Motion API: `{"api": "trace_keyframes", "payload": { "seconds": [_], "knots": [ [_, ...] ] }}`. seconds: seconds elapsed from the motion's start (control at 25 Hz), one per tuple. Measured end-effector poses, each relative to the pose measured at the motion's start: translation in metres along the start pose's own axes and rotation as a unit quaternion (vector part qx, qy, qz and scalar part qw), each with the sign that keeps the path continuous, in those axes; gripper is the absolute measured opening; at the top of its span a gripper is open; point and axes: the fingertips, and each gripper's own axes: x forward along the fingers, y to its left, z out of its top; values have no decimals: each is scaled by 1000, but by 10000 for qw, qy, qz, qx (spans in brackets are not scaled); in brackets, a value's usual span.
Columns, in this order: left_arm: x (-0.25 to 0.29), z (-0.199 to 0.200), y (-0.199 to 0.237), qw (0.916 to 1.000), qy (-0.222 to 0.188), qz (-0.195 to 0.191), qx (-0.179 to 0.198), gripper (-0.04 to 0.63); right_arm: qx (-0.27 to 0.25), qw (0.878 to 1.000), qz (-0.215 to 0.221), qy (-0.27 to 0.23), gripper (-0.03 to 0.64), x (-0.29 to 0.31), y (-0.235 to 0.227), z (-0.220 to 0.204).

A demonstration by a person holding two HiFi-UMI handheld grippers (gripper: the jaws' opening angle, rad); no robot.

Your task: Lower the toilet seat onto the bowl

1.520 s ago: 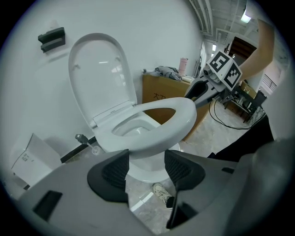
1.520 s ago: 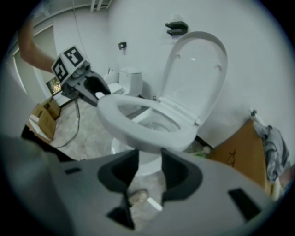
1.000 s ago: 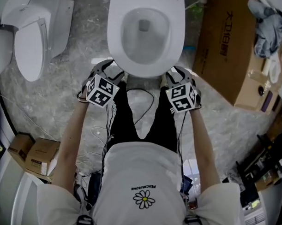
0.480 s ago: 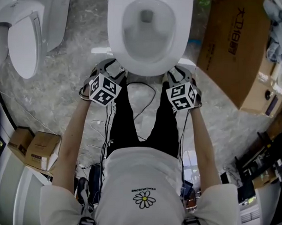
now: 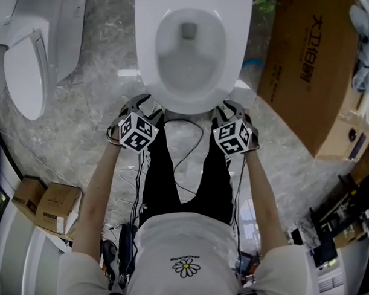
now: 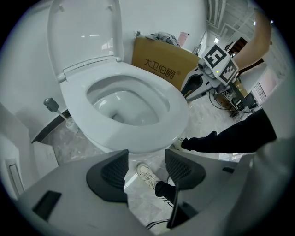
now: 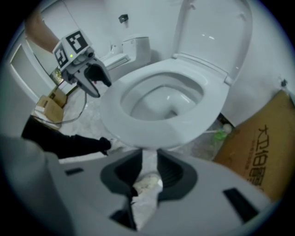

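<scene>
The white toilet seat lies flat on the bowl, and its lid stands upright behind it. Both grippers hang in front of the bowl's front rim and point steeply down. My left gripper is open; only the floor and a shoe show between its dark pads. My right gripper has just been closing its jaws to a narrow gap. Nothing is between them, and floor and a shoe show through the gap. Neither gripper touches the seat.
A second white toilet stands at the left. A large cardboard box stands right of the bowl, and small boxes sit lower left. Cables trail on the marble floor between the person's legs. A toilet brush stands beside the bowl.
Both grippers have sunk lower in front of the bowl's front rim, a little nearer the person. The seat and lid have not moved.
</scene>
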Motion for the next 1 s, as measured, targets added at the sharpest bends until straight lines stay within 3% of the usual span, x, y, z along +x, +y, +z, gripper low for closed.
{"api": "trace_keyframes", "payload": {
  "seconds": [0.76,0.92,1.0],
  "knots": [
    [26,-11,7,9998,86,-56,-155,267,148,9998,105,83,107,37,-2,-9],
    [26,-10,3,9979,364,-175,-511,268,86,9997,51,223,91,32,-4,-13],
    [22,4,11,9963,294,-88,-797,267,250,9994,-132,191,92,27,-17,-7]
  ]
}}
